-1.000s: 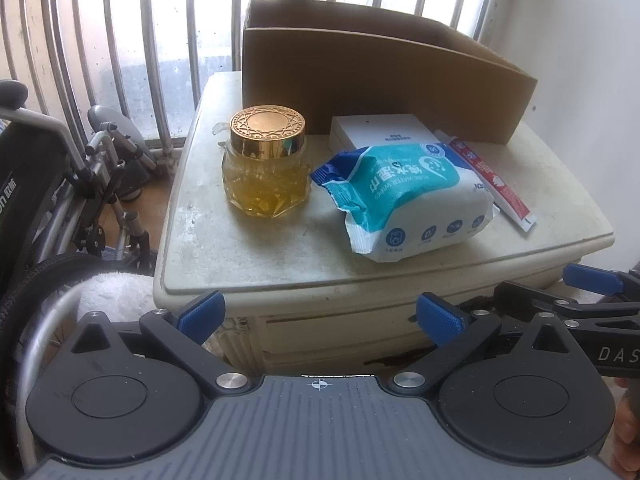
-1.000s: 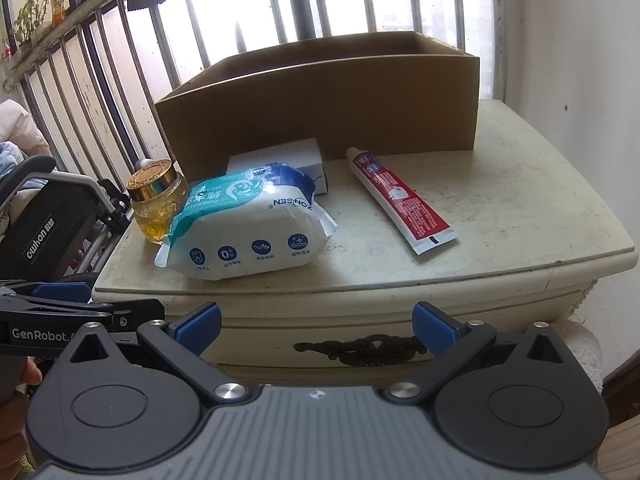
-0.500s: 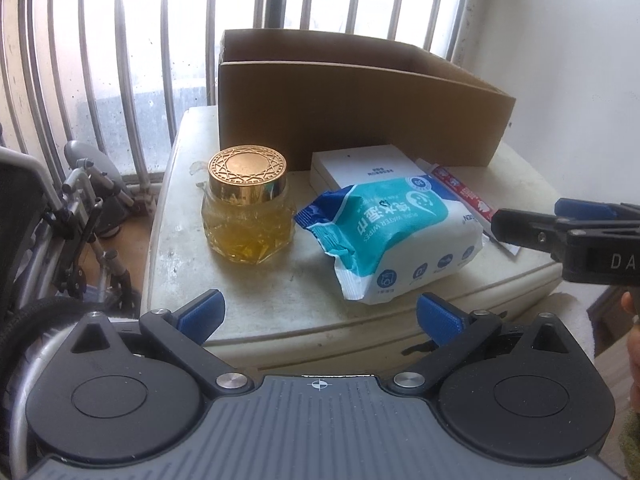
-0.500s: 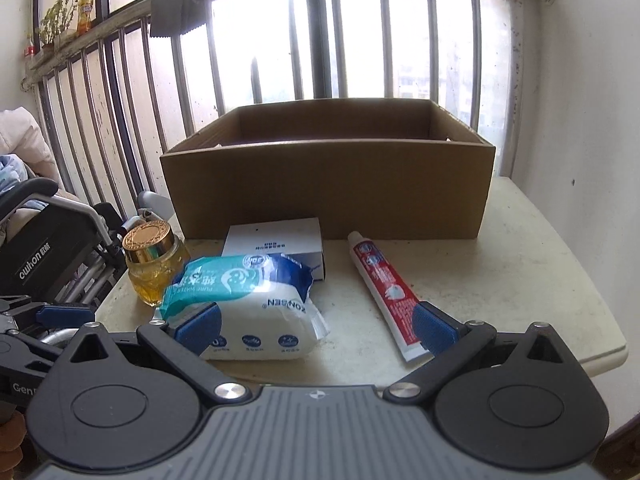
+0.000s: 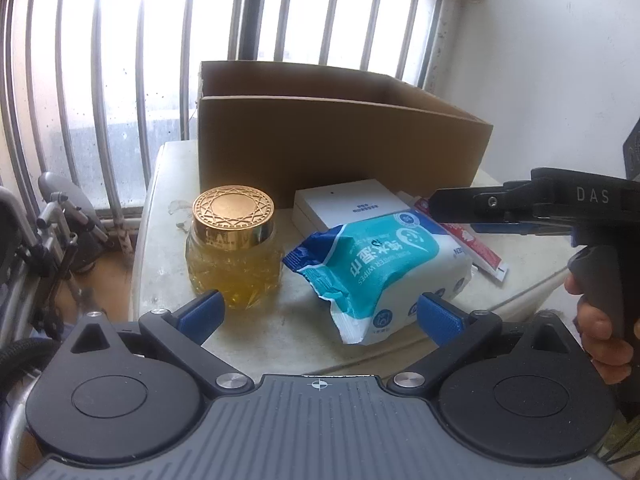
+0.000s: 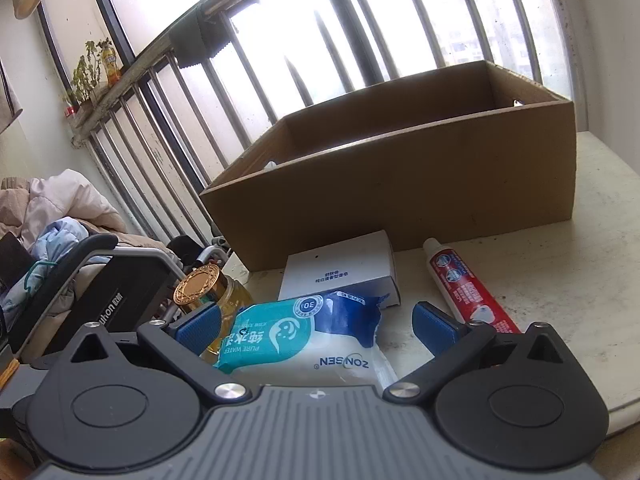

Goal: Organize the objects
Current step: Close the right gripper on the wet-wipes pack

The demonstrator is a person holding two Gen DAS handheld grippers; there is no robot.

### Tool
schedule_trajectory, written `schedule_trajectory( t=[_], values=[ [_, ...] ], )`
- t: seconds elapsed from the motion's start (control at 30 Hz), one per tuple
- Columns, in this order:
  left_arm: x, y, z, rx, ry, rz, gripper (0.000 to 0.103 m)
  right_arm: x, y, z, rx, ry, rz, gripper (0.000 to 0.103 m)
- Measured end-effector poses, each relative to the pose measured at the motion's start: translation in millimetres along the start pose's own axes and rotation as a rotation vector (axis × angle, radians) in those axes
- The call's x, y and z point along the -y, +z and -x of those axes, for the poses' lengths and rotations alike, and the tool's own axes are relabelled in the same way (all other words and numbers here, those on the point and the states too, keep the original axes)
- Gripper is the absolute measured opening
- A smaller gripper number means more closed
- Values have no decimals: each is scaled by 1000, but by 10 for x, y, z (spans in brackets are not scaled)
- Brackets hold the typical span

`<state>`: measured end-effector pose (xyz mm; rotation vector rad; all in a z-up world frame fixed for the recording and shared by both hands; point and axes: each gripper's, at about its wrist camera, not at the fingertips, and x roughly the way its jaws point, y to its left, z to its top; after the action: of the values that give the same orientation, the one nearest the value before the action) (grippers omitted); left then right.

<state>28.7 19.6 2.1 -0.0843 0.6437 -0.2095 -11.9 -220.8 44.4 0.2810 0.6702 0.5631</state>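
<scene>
Behind, a barred window (image 5: 120, 80) lights the worn cream cabinet top (image 5: 168, 240).

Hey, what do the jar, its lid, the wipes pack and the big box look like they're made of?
Jar: probably clear faceted glass; light shines through amber contents, though moulded plastic is possible.
Lid: gold metallic finish with an embossed star pattern; metal or plated plastic.
Wipes pack: soft glossy plastic film, crinkled, with crimped ends.
Box: plain brown matte cardboard, its raw cut edges showing.
</scene>
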Motion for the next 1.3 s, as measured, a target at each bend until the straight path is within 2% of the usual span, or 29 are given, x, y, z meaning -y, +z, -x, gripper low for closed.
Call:
schedule_trajectory(
  t=[0.17,0.43,0.83,1.07,1.3],
  values=[
    [33,-1,-140,-36,-68,2,103,111,-34,-91,-9,52,-40,103],
    [143,3,-211,-40,-129,-24,102,210,-94,-191,-34,81,-82,102],
    [205,36,-341,-83,-158,-39,103,184,-143,-337,-104,95,-111,100],
    [214,41,-347,-88,-184,-25,103,167,-127,-355,-119,108,-118,103],
    [247,20,-285,-112,-251,-11,103,174,-126,-321,-130,128,-138,103]
  ],
)
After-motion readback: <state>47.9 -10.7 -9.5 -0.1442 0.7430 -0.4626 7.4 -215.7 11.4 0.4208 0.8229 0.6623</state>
